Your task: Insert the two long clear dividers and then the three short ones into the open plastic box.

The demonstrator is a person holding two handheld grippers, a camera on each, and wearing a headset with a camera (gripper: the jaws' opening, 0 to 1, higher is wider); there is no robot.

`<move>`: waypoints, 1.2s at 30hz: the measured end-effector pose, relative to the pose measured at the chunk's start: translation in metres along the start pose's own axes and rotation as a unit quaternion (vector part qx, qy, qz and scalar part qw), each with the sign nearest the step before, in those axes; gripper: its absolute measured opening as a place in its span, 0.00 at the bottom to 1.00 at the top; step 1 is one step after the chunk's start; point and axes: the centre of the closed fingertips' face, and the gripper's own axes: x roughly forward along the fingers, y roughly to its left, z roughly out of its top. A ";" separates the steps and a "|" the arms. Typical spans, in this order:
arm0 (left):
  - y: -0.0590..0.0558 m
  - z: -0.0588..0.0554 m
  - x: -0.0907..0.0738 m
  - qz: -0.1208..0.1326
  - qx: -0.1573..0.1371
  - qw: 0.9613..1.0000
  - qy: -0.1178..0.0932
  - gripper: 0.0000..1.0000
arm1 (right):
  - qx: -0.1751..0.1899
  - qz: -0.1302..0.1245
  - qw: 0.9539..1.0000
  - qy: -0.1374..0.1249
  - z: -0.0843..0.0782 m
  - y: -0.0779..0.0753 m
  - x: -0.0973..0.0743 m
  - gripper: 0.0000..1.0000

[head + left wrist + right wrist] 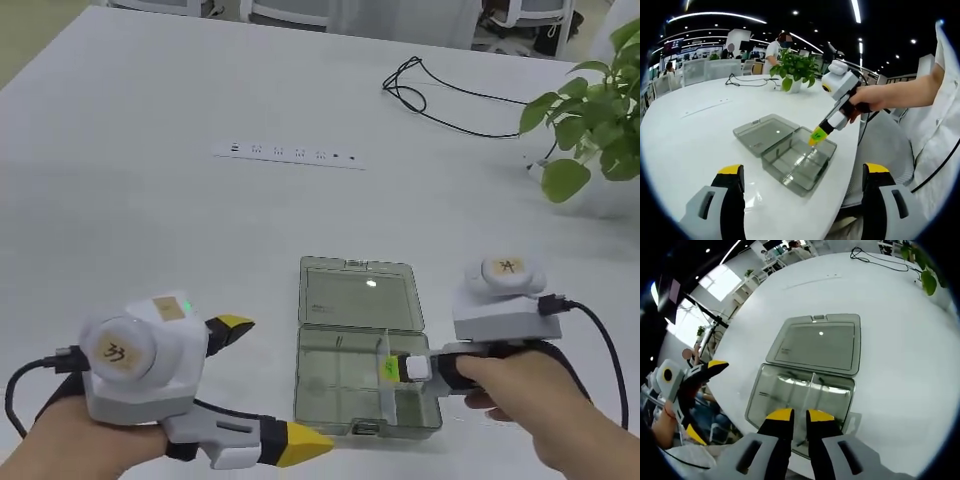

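**Q:** State of the fingers, and where is the part?

**A:** The left gripper has its fingers wide and empty, just beside the translucent grey plastic box. The right gripper has its fingers narrow, pinching the long clear plastic divider, which stands on edge inside the box.

**Q:** Handling and obstructions?

**A:** The divider is probably light, thin, slippery and slightly springy, so grip its top edge. The box walls confine it. Farther along the white desk, the white power strip and the black cable lie well apart.

head: above, facing down | left: low, side-on | right: close, overhead | shared: box
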 end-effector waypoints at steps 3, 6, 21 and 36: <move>-0.001 0.001 -0.001 0.005 0.000 1.000 0.000 1.00 | -0.011 0.007 1.000 -0.011 0.004 0.001 -0.004 0.15; -0.001 0.001 -0.002 0.011 -0.003 1.000 0.000 1.00 | -0.024 0.013 0.999 -0.018 0.006 0.002 -0.009 0.19; 0.006 -0.004 -0.007 0.040 -0.015 0.999 0.011 0.99 | -0.100 0.053 0.991 -0.074 0.017 0.006 -0.043 0.33; 0.032 -0.025 -0.018 0.090 -0.045 0.994 0.049 0.93 | -0.213 0.076 0.968 -0.113 0.009 -0.004 -0.074 0.53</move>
